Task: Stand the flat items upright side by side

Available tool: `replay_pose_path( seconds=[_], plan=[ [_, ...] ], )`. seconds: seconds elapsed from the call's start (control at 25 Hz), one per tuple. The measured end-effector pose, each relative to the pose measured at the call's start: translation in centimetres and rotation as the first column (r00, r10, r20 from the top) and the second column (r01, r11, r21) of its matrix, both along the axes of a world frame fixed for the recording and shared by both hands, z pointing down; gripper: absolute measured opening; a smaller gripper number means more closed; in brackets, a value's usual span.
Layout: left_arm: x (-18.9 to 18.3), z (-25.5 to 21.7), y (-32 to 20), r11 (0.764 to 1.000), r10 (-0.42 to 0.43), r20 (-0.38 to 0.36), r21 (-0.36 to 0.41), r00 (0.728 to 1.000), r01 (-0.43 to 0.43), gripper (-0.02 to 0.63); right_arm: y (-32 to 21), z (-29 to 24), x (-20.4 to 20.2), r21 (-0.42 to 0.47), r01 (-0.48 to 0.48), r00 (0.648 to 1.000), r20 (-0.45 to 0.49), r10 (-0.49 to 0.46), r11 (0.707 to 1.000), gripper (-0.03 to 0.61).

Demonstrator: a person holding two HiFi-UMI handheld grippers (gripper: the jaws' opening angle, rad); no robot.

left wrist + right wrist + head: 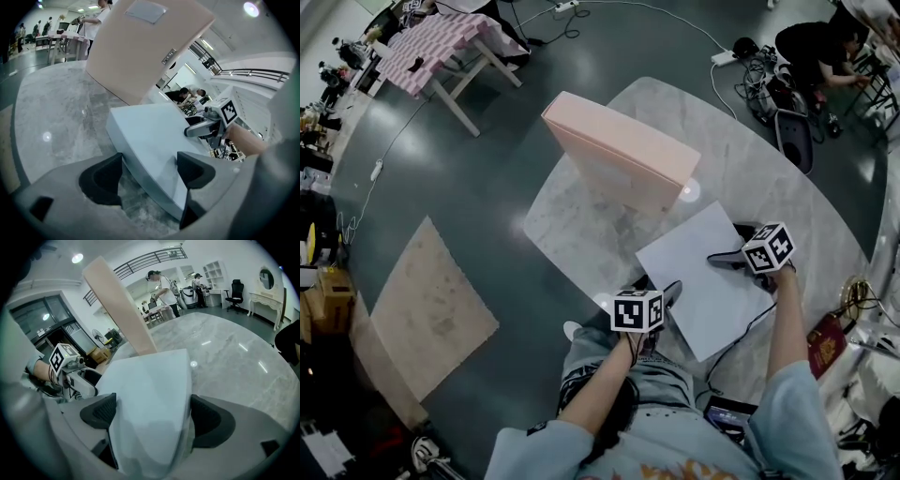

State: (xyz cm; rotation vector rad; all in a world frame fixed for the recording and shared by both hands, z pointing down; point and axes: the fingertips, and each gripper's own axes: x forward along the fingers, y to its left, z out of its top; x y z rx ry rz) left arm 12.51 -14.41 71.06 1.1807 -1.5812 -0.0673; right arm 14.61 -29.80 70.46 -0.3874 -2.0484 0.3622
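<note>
1. A pink box (623, 155) stands on its edge on a grey marble table (769, 178), with one broad face turned toward the person.
2. A pale box (703, 272) lies flat on the table on the person's side of the pink box. Its far corner reaches close to the pink box's foot, and no view shows whether the two touch.
3. The left gripper (661, 289) is at the corner of the pale box farthest from the pink box and points down at a slant.
4. In the left gripper view its fingers are spread. The pale box's corner (150, 136) lies between them, with one pad beside the box's side wall and the other over its top face, and neither pad squeezes it.
5. The right gripper (727, 246) is at the pale box's right edge, nearer the pink box than the left gripper is.
6. In the right gripper view its fingers are spread wide. The pale box (150, 394) fills most of the gap between the pads but is not pinched, and the pink box (119, 305) rises just behind it.
7. A beige mat (431, 309) lies on the floor well to the left of the pink box.
</note>
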Motion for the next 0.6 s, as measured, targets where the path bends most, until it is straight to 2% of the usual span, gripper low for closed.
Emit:
replay_pose_path(
  seconds=[0.36,0.6],
  plan=[
    [-0.2,0.0,-0.3,1.000,0.014,0.012,0.005,1.000,-0.014,0.386,-0.1,-0.3,0.0,0.039,-0.027,1.000,0.011,0.027,0.999,0.482],
    [-0.3,-0.5,-0.2,0.998,0.053,0.059,0.018,0.997,-0.055,0.379,0.2,-1.0,0.7,0.069,-0.079,0.996,0.035,0.077,0.994,0.482]
  ],
)
